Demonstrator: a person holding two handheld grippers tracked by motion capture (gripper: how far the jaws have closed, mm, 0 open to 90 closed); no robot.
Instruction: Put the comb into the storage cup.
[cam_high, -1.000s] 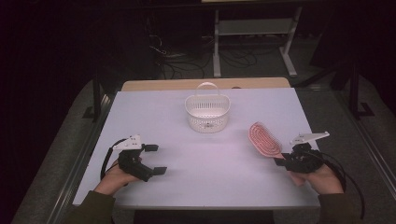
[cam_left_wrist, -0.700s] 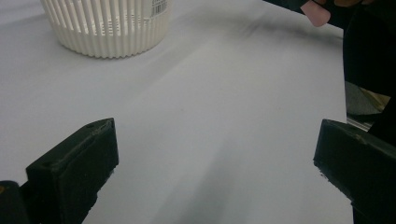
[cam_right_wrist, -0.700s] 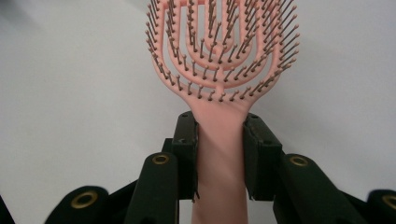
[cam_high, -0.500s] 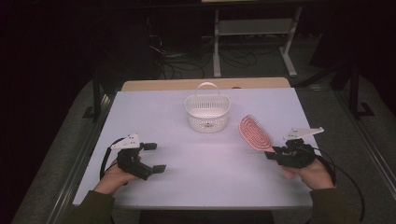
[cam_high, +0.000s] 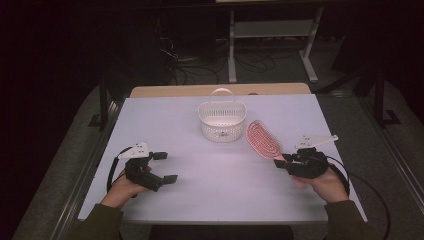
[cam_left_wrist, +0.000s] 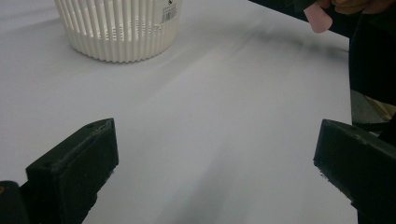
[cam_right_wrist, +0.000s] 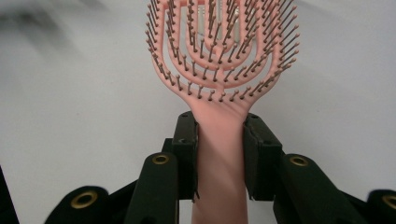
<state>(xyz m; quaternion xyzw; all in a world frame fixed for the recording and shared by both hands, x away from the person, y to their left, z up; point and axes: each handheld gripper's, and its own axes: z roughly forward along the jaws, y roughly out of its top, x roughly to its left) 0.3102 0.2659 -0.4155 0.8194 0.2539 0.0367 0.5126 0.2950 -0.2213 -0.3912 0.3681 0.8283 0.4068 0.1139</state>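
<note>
right hand-held gripper (cam_high: 283, 161) clamping pink vented hairbrush (cam_high: 261, 139) by its handle, head just right of white basket (cam_high: 222, 120) | left hand-held gripper (cam_high: 165, 167) gaping wide, resting on desk (cam_high: 210, 200) near-left of basket

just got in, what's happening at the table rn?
A person holds a two-jaw gripper in each hand. The right gripper is shut on the handle of a pink hairbrush, held up off the white table with its head just right of the white basket. It has moved toward the basket over the last second. The left gripper sits near the table's left front, jaws open, holding nothing.
</note>
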